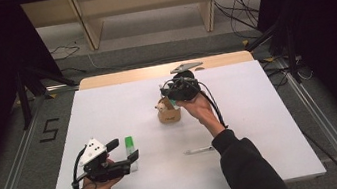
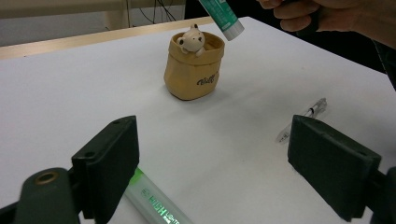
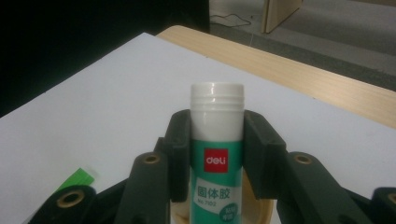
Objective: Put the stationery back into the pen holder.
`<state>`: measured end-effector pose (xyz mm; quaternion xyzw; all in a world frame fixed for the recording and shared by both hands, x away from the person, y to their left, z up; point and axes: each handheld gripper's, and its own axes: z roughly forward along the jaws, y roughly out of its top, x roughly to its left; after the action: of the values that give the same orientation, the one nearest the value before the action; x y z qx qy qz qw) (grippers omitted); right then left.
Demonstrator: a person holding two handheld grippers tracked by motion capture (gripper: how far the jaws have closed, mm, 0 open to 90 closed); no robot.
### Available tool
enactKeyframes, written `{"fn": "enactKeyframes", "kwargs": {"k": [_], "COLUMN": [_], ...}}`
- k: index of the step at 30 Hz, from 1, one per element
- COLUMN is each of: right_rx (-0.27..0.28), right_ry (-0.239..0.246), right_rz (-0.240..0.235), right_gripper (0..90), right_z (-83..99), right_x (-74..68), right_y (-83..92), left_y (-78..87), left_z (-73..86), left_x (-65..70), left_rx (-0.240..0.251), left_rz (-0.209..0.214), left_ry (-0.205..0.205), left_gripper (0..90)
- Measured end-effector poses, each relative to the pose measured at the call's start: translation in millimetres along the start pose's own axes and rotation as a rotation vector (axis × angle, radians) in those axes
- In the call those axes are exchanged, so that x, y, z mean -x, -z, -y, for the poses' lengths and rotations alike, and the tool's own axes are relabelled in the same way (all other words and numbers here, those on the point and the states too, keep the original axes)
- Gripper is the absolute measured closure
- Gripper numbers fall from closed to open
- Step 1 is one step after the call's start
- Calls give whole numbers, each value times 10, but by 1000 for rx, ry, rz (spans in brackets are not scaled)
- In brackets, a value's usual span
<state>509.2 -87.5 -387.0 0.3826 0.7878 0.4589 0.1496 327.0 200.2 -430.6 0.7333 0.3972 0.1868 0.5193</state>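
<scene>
Left tool [image 2: 212,163] jaws stand wide apart over the white bench [image 2: 70,84], nothing between the pads. Green highlighter [image 2: 156,205] lies just beside the left jaw, partly under it. Tan pot [image 2: 194,70] with a small bear [image 2: 191,39] at its rim sits farther off. Glue stick [image 2: 224,16] tilted just above the pot, a hand [image 2: 327,16] beside it. Clear pen [image 2: 306,119] at right.

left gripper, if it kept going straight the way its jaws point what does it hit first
Probably the tan bear pen holder, which sits ahead between the open jaws of the left gripper. The white tabletop before it looks free. The green highlighter lies by one jaw, the clear pen off to the side.
</scene>
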Motion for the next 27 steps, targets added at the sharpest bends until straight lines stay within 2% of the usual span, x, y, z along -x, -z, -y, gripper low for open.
{"fn": "enactKeyframes", "kwargs": {"k": [7,27], "right_rx": [16,18], "right_ry": [-9,-14], "right_rz": [13,46], "right_gripper": [658,657], "right_z": [-10,-21], "right_x": [9,-9], "right_y": [-74,-230], "left_y": [-4,-9], "left_z": [0,1], "left_x": [4,2], "left_rx": [-1,-5], "left_rz": [3,1], "left_ry": [-2,-1], "left_gripper": [161,161]}}
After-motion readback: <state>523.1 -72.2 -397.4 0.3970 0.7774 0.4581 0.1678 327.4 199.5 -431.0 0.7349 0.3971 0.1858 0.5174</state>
